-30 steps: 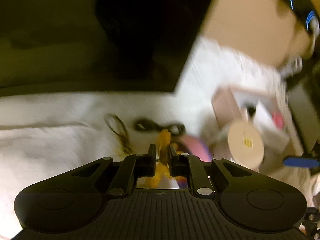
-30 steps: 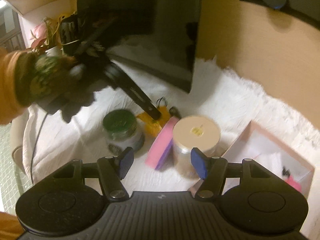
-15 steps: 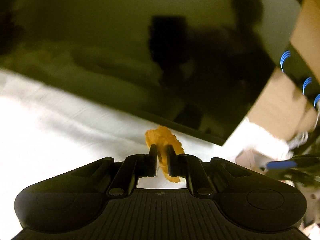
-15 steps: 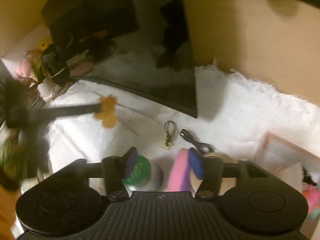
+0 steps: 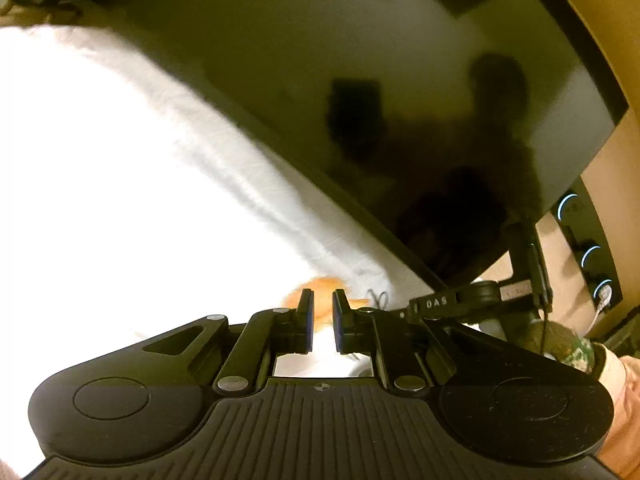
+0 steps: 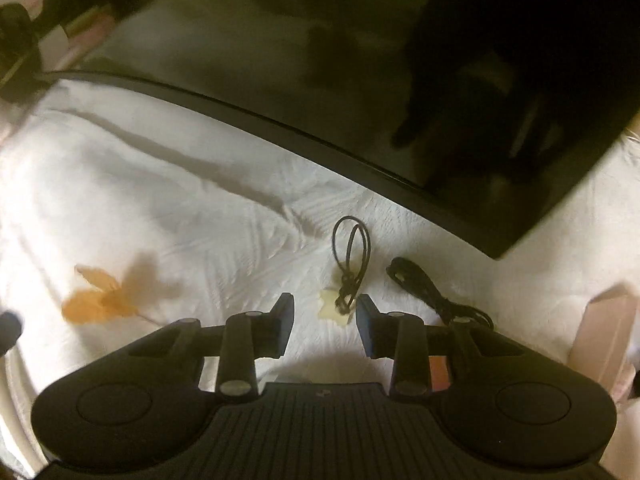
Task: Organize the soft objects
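Note:
An orange feathery toy [image 5: 320, 286] shows blurred right at the tips of my left gripper [image 5: 322, 312], whose jaws stand close together on it. In the right wrist view the same toy [image 6: 104, 302] hangs just above the white cloth [image 6: 180, 208] at the left and casts a shadow. My right gripper [image 6: 324, 316] points steeply down at the cloth and its jaws are closing. Between its fingertips lies a cream tag [image 6: 330, 308] tied to a black cord loop [image 6: 352, 248]. The pads do not touch them.
A large dark screen [image 6: 400, 80] leans along the far edge of the cloth. A coiled black cable [image 6: 432, 296] lies right of the cord loop, and a pink box [image 6: 604, 332] stands at the right edge. A gloved hand [image 5: 568, 348] is at the lower right, in front of a power strip [image 5: 588, 252].
My left gripper carried the orange toy away from the jars and the pink box to over bare cloth. My right gripper swung down over the cord and tag, and its jaws narrowed.

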The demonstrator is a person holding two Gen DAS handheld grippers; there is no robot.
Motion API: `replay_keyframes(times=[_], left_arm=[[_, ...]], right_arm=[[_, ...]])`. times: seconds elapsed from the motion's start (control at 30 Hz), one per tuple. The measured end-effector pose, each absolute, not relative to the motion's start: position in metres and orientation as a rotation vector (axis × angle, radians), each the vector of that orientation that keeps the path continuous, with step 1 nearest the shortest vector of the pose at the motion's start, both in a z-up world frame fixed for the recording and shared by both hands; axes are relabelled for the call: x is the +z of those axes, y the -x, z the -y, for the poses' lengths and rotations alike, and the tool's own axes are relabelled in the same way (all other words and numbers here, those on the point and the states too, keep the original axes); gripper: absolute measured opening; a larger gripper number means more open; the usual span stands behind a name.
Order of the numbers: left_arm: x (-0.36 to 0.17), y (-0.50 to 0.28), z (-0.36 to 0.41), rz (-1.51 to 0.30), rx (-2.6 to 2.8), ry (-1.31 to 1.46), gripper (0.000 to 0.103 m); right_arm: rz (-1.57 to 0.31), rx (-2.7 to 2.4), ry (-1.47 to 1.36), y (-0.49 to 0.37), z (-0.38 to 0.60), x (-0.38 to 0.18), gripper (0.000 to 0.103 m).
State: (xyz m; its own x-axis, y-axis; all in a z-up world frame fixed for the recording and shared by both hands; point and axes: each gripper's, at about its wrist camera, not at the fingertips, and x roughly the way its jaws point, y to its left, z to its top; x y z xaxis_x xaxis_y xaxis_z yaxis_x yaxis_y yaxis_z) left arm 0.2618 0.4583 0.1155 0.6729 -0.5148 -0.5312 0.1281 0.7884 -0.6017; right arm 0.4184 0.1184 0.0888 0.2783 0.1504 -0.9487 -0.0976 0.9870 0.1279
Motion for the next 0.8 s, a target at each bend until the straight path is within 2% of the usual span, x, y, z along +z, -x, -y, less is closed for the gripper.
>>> replay_keyframes(times=[0.13,0.27,0.53,0.67,0.8], left_arm=[[0.112,-0.250,-0.470,-0.696,-0.404,0.571,0.012],[0.121,-0.239,-0.452,-0.688,-0.420,0.423,0.012],[0.091,-0.292,-0.386,-0.927,-0.429,0.475,0.015],[0.091,-0.320,-0.368,-0.924,-0.318,0.440,0.015],[0.094,-0.332,-0.338,-0.890,-0.159,0.254,0.015]], right_arm=[[-1.293,0.151,-0.018,-0.424,-0.125,0.078,0.033],[-1.259,0.215,-0.040,-0.413,-0.124,0.098,0.033],[-1.059,0.292,0.072,-0.353,-0.116,0.159,0.035],[-1.004,0.283,0.049,-0.333,-0.093,0.177,0.037],[-0.944,0.272,0.084,-0.305,-0.073,0.184,0.039]])
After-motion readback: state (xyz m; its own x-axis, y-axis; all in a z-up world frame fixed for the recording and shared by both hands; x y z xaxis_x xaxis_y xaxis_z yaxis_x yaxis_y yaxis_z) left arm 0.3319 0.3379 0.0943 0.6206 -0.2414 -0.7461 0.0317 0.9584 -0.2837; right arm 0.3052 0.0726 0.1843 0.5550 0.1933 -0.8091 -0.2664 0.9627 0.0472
